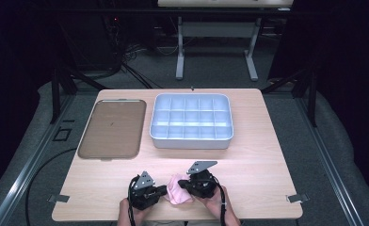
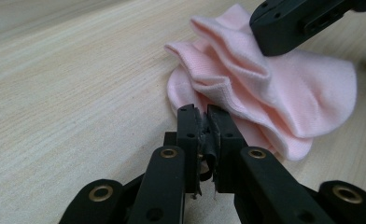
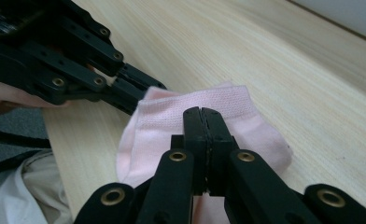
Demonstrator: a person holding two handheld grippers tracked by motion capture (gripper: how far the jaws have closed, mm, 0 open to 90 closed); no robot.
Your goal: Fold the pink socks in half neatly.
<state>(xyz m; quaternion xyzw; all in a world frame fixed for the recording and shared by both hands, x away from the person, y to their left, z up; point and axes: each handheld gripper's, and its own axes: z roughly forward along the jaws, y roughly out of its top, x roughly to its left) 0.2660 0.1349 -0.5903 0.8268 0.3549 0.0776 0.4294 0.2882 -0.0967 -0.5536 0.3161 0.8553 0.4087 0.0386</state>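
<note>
A pink sock [image 1: 179, 196] lies bunched on the wooden table close to its near edge, between my two grippers. My left gripper [image 1: 165, 189] comes in from the left. Its jaws are shut [image 2: 204, 114], with the sock's [image 2: 288, 93] near hem pinched at their tips. My right gripper [image 1: 182, 184] comes in from the right, shut [image 3: 203, 114] on the sock's [image 3: 260, 130] cuff side, and the cloth ruffles up toward it. The right gripper [image 2: 293, 23] shows over the folds in the left gripper view. The left gripper [image 3: 149, 89] touches the sock's far corner in the right gripper view.
A flat brown tray [image 1: 112, 127] lies at the back left. A white box with several compartments [image 1: 191, 141] stands behind the grippers at the centre. The table's front edge [image 1: 173, 219] runs just below the person's hands.
</note>
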